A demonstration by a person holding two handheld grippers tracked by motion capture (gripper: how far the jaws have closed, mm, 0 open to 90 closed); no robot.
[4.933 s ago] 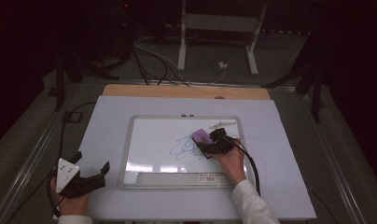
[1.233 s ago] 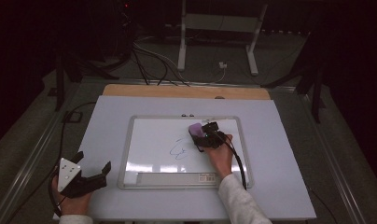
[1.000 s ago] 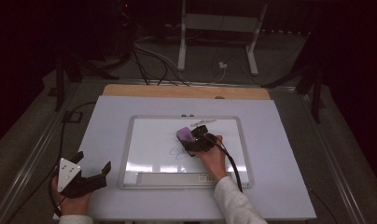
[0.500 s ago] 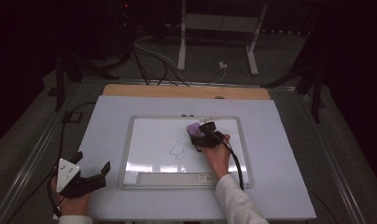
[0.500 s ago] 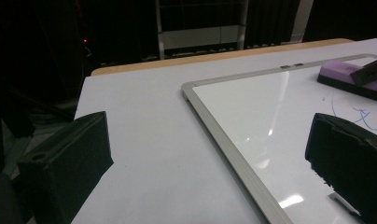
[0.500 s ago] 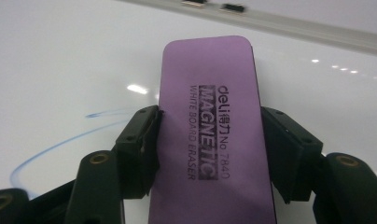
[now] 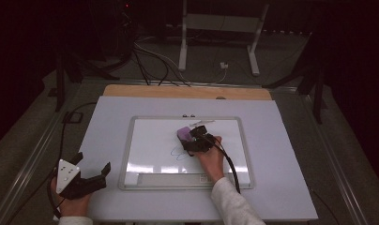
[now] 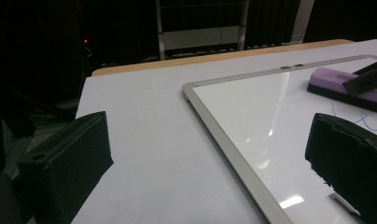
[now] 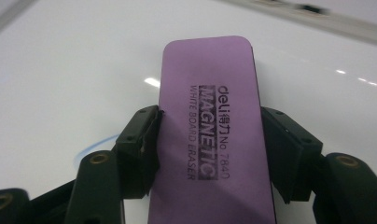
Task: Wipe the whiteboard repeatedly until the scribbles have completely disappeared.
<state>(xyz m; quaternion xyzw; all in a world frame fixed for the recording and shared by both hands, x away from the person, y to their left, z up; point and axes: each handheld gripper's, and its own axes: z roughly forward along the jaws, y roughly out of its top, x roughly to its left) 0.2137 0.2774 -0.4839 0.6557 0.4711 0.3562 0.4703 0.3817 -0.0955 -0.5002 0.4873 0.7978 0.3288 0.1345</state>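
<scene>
My left gripper rests spread and empty, well off the whiteboard. My right gripper clamps the purple eraser; I should press it flat and sweep toward the blue scribble just beside it.

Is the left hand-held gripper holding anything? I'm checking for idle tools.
No, the left hand-held gripper is open, with bare table between its jaws.

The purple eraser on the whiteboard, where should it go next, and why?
Probably slide the purple rectangular whiteboard eraser, clamped in the right tool, toward the person, over the blue pen scribble left on the white metal-framed whiteboard. The scribble lies just nearside of the eraser.
</scene>
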